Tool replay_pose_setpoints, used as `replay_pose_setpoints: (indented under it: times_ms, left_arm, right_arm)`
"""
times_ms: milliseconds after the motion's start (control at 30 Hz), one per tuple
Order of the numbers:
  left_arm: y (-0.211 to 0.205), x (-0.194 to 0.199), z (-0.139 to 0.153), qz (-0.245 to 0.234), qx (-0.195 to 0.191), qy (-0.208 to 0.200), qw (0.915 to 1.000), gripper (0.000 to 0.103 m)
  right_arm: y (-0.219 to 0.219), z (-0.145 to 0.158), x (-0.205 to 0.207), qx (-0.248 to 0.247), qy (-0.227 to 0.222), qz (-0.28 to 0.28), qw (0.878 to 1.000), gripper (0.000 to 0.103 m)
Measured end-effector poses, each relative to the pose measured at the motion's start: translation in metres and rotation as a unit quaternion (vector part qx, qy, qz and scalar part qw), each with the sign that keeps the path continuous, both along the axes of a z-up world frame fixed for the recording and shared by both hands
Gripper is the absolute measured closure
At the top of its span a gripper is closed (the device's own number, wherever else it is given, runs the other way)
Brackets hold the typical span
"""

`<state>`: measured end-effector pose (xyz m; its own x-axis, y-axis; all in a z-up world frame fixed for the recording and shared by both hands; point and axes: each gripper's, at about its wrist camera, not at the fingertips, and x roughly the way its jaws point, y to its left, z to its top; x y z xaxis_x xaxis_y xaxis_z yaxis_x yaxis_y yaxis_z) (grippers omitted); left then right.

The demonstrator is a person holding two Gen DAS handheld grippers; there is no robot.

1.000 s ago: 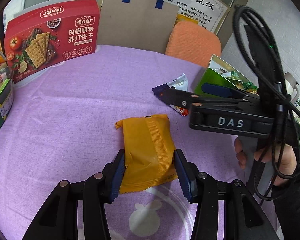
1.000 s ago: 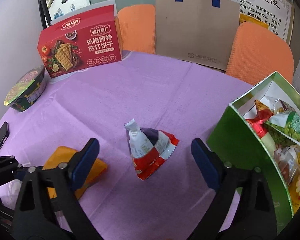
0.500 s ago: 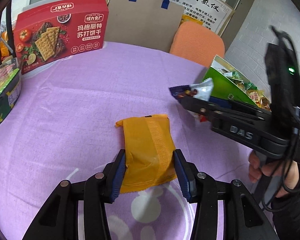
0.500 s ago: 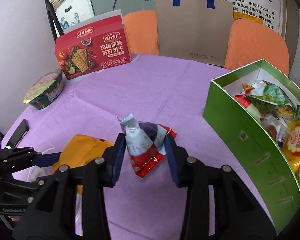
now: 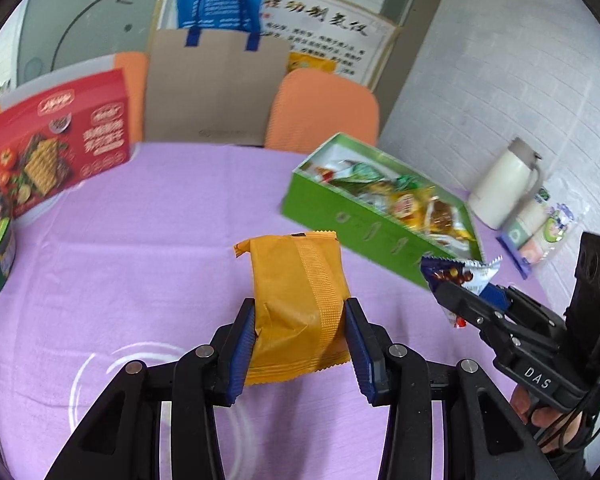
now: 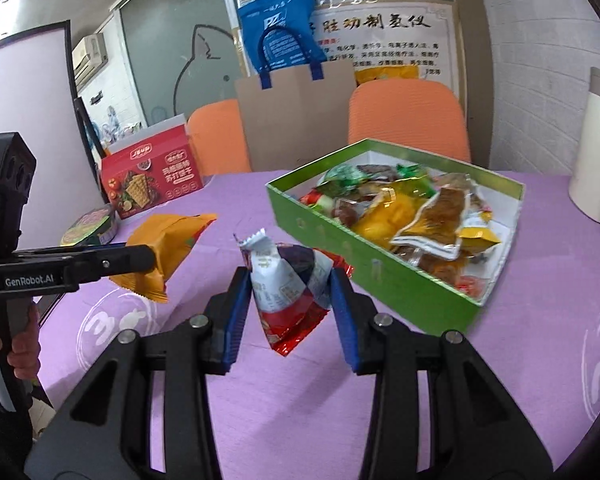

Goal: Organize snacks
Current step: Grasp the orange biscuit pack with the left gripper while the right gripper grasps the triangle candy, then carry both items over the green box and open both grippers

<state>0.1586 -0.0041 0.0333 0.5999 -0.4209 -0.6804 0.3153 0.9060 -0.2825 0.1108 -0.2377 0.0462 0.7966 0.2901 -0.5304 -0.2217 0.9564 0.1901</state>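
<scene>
Lifted clear of the purple tablecloth (image 5: 140, 248) now: orange packet (image 5: 296, 300) pinched tighter by the left gripper (image 5: 300, 340), and red-and-white packet (image 6: 288, 284) clamped in the right gripper (image 6: 290, 312), carried nearer the green box (image 6: 380, 264)

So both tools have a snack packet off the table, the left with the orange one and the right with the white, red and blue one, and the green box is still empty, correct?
Not quite: the green box is already full of snack packets, as the right wrist view shows. The rest holds: the left tool grips the orange packet, the right tool the white, red and blue packet, both off the table.
</scene>
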Motion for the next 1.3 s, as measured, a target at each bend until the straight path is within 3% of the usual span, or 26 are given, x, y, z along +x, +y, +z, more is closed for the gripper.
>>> replay_pose_setpoints:
  times_ms: [400, 833, 867, 933, 967, 1067, 1167, 1300]
  left_arm:
    - [-0.102, 0.043, 0.054, -0.057, 0.01, -0.034, 0.9977, 0.06]
    - [-0.16, 0.132, 0.022, -0.063, 0.024, -0.007, 0.9977, 0.06]
    - [-0.161, 0.136, 0.019, -0.063, 0.024, -0.005, 0.9977, 0.06]
    - [-0.162, 0.142, 0.014, -0.063, 0.022, -0.004, 0.9978, 0.059]
    - [-0.162, 0.143, 0.011, -0.061, 0.02, -0.007, 0.9979, 0.056]
    - [-0.158, 0.142, 0.006, -0.045, 0.015, -0.01, 0.9988, 0.005]
    - [-0.15, 0.137, 0.006, -0.015, 0.013, -0.03, 0.9994, 0.001]
    - [-0.141, 0.131, 0.004, -0.003, 0.007, -0.015, 0.9999, 0.001]
  right_arm:
    - [-0.093, 0.013, 0.026, 0.016, -0.015, -0.106, 0.994, 0.06]
    - [-0.118, -0.005, 0.109, 0.0, -0.011, -0.108, 0.994, 0.059]
    - [-0.118, -0.011, 0.115, -0.006, 0.0, -0.103, 0.995, 0.054]
    - [-0.119, -0.024, 0.123, -0.016, 0.032, -0.106, 0.994, 0.013]
    - [-0.12, -0.029, 0.121, -0.014, 0.033, -0.107, 0.994, 0.008]
    - [-0.12, -0.033, 0.105, -0.007, 0.017, -0.101, 0.995, 0.004]
    - [-0.119, -0.029, 0.096, -0.015, 0.013, -0.105, 0.994, 0.001]
    - [-0.119, -0.017, 0.08, -0.009, 0.006, -0.109, 0.994, 0.001]
